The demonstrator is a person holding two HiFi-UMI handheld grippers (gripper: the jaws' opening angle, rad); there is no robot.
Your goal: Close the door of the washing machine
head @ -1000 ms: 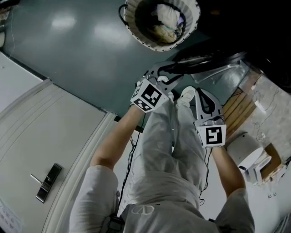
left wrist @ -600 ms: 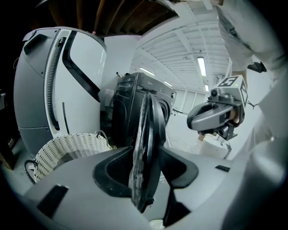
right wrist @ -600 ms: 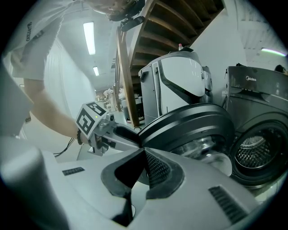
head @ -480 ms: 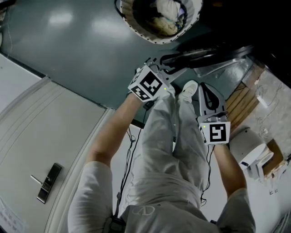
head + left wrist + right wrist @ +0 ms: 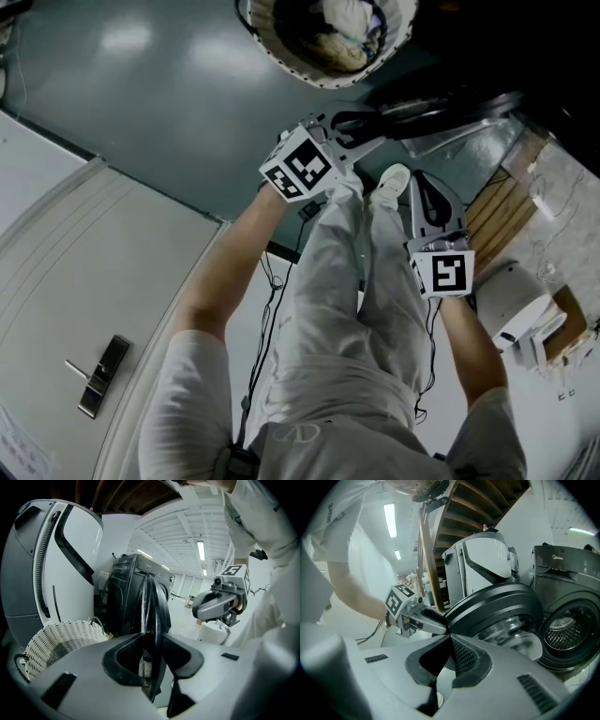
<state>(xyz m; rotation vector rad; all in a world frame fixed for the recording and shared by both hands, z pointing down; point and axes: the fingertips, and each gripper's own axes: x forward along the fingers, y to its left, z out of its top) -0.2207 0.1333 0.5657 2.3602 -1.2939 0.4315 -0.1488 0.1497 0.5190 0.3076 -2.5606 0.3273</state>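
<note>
The washing machine's (image 5: 565, 634) round dark door (image 5: 441, 103) stands swung open. In the left gripper view I see the door (image 5: 152, 606) edge-on, and its rim runs between the jaws of my left gripper (image 5: 153, 634). Those jaws are closing, and their tips lie against both sides of the rim. In the head view the left gripper (image 5: 370, 127) reaches the door's near edge. My right gripper (image 5: 420, 192) hangs shut and empty beside the person's leg. In its own view the right gripper (image 5: 450, 637) points at the door's (image 5: 497, 604) outer face.
A white wicker basket (image 5: 323, 42) with laundry stands left of the machine. A tall white appliance (image 5: 56, 559) rises behind it. Wooden slats (image 5: 487, 220) and a small white device (image 5: 511, 309) lie at the right. Cables (image 5: 272, 291) trail on the floor.
My left gripper has shifted a little up and left along the door's edge, and its jaws have narrowed around the rim. The right gripper has stayed where it was.
</note>
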